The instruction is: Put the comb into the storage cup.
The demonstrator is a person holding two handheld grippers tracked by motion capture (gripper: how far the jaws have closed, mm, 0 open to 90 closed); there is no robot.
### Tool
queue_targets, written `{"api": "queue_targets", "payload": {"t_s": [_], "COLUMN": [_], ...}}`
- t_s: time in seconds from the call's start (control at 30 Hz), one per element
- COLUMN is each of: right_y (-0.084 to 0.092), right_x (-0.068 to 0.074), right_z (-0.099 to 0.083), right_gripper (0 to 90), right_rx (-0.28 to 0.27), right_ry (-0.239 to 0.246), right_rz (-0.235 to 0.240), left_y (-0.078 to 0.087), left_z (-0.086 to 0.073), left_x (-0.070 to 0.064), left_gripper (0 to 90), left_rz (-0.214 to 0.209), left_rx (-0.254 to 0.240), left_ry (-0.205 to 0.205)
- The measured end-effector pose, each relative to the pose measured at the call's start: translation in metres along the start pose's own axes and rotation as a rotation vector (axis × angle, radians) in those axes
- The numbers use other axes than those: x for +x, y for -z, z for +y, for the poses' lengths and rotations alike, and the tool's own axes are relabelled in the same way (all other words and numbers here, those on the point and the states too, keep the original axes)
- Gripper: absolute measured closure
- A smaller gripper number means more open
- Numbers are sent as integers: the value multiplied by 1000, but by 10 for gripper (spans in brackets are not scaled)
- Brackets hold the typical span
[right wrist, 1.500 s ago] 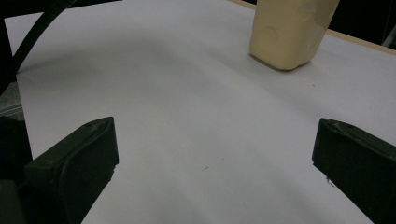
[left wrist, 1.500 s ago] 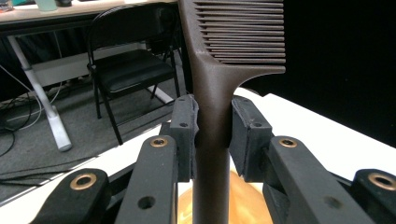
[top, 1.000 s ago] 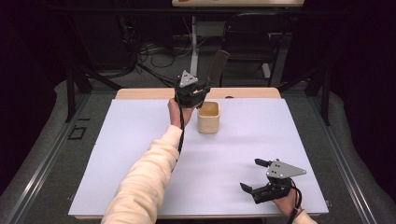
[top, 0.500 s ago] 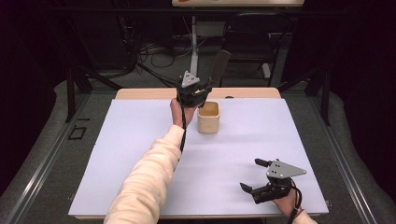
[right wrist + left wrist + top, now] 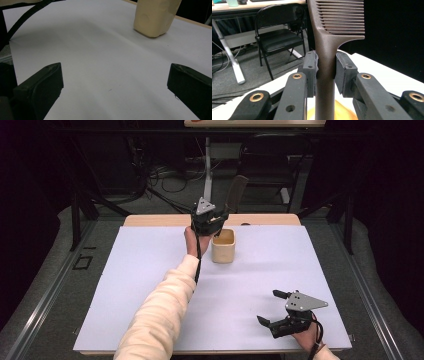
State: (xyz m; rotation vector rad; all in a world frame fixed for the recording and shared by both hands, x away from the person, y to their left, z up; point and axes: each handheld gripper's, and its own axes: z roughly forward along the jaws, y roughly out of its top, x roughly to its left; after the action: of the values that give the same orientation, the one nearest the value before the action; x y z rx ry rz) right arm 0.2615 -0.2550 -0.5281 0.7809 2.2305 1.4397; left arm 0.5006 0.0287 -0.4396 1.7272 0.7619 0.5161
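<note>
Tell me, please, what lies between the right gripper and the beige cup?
Nothing: in the right gripper view, only bare white table stretches from the open right gripper to the beige cup.

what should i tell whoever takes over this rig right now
Left gripper: shut on the handle of the dark comb, held upright above the tan cup at the far middle of the white table.
Right gripper: open, holding nothing, low over the table's near right part.
Done: comb is gripped and lifted over the cup.
Left, as it looks: probably lower the comb into the cup and let go; the cup looks unsteadied, so go slowly.
</note>
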Motion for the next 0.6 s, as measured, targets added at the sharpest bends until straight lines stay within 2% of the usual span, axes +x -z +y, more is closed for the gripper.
{"api": "queue_targets", "payload": {"t_s": [0.6], "right_y": [0], "right_x": [0], "right_z": [0], "right_gripper": [0], "right_rx": [7], "right_ry": [-3], "right_rz": [3], "left_y": [-7], "left_z": [-6], "left_x": [-1], "left_gripper": [728], "left_rz": [-8], "left_rx": [29], "left_ry": [15]}}
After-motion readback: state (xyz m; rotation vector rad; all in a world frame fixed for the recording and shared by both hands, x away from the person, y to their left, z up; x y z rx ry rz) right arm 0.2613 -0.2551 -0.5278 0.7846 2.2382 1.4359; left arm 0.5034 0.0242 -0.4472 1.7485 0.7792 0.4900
